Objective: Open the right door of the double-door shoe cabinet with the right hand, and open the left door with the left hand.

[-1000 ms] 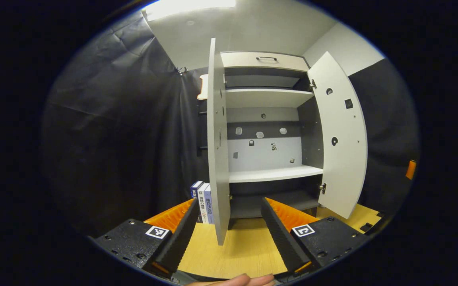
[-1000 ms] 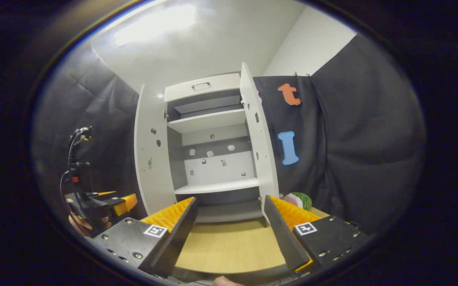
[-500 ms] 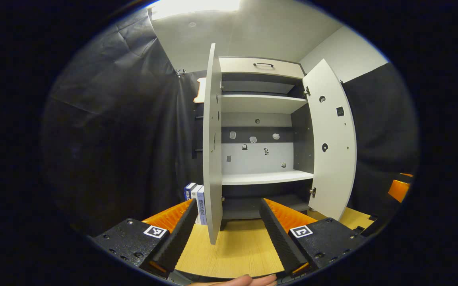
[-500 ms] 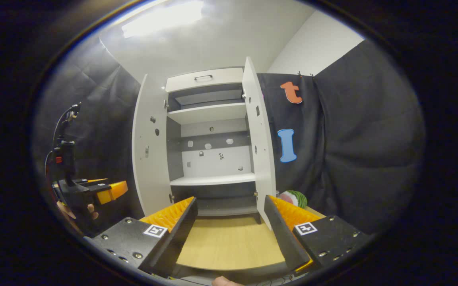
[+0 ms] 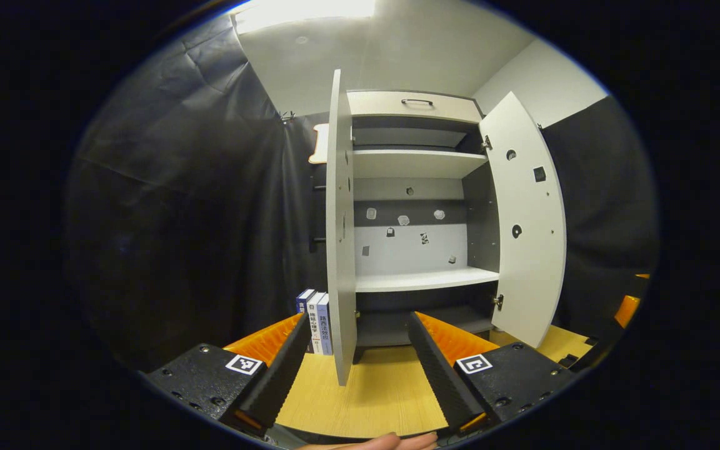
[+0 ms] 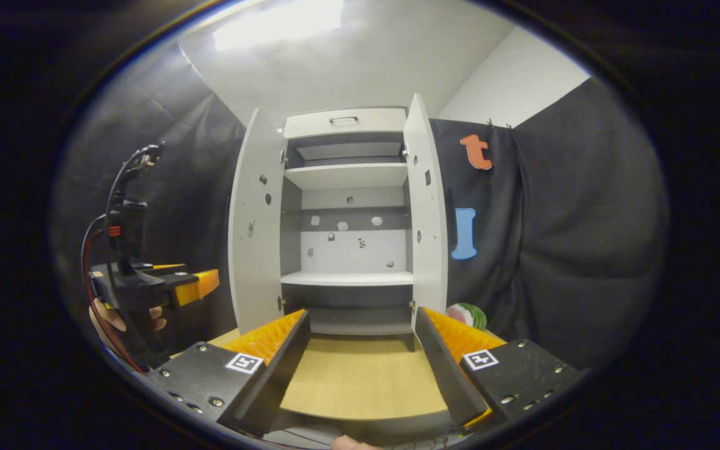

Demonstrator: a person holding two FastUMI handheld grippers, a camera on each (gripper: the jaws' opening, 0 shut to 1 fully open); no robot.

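in the right gripper view the shoe cabinet [image 6: 347, 225] stood at the far end of the wooden table [image 6: 360, 381], straight ahead of the right gripper [image 6: 360, 340], and both of its doors were swung out toward the camera. the right door [image 6: 427, 206] stood a little to the right of the gap between the gripper's own fingers, and the left door [image 6: 254, 231] a little to the left, with the bare shelves between them. the right gripper's jaws were wide apart and held nothing, and they were not touching the door. the left gripper [image 6: 200, 284] showed at the left of this view, held in a hand [image 6: 124, 320], apart from the left door; from this side i could not tell how far it was open. in the left gripper view the left gripper [image 5: 357, 340] also had its fingers spread wide with nothing between them, and the left door [image 5: 340, 237] stood edge-on just ahead of the gap, its long axis upright, while the right door [image 5: 525, 219] was further to the right. some books [image 5: 316, 319] stood on the table beside the cabinet, behind the left door. i judge that both doors were already open, so each gripper was nearer to its own door, and the coming move probably needed only pulling away from the cabinet.
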